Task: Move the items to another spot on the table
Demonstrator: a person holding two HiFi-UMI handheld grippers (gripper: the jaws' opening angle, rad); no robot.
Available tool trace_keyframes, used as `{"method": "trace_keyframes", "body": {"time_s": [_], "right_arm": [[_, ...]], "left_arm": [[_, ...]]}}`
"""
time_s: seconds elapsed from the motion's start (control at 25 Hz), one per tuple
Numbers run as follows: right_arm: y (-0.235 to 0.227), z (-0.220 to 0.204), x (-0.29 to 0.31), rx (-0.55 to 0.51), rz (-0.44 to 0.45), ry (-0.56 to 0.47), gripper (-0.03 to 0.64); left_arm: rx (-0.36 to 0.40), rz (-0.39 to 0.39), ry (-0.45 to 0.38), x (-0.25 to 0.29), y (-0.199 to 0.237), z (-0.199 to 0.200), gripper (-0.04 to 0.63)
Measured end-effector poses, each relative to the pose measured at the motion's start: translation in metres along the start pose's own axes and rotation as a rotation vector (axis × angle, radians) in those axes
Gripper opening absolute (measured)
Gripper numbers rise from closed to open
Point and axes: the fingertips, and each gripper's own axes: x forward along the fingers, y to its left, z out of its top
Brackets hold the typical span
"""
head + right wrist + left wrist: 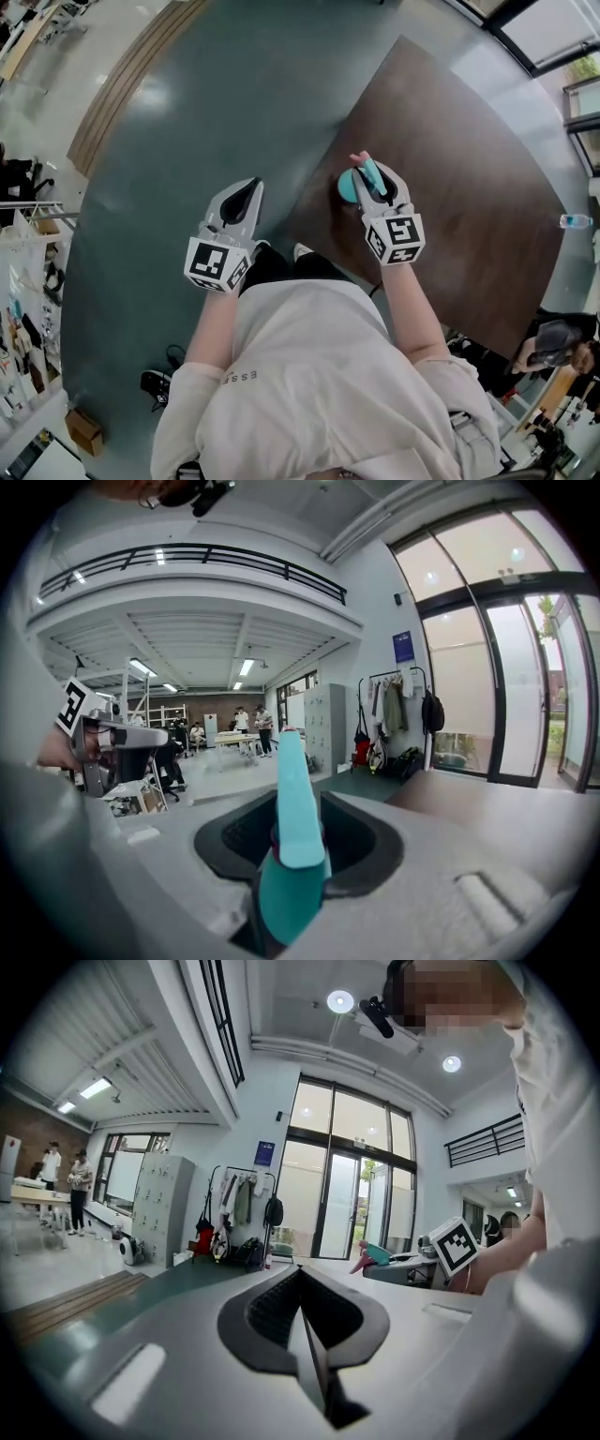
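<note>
Centre frame, the right gripper (372,174) clamped a slim, pink-tipped teal tool (298,822); the left gripper (249,189) sat pinched together, empty.

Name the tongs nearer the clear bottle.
Right. The right tongs, clamped on the teal item, are over the table left of the bottle; the left tongs are farther left, over the floor.

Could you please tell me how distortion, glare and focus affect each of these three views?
Head view: fisheye bows the table edges, and light glares on the floor. Left gripper view: dark vignetted corners, ceiling light blooms. Right gripper view: windows wash out; the close teal item looks soft.
</note>
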Motion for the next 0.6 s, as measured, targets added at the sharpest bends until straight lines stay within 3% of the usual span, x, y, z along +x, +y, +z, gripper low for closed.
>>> {"method": "trace_keyframes", "body": {"time_s": [0.28, 0.6], "right_arm": [[-0.007, -0.015, 0.002, 0.022, -0.114, -0.012, 0.123], [-0.021, -0.03, 0.009, 0.067, -0.196, -0.027, 0.123]], "left_arm": [[-0.019, -0.124, 0.04, 0.028, 0.011, -0.019, 0.017], [-0.022, -0.212, 0.064, 0.058, 0.023, -0.034, 0.017]]}}
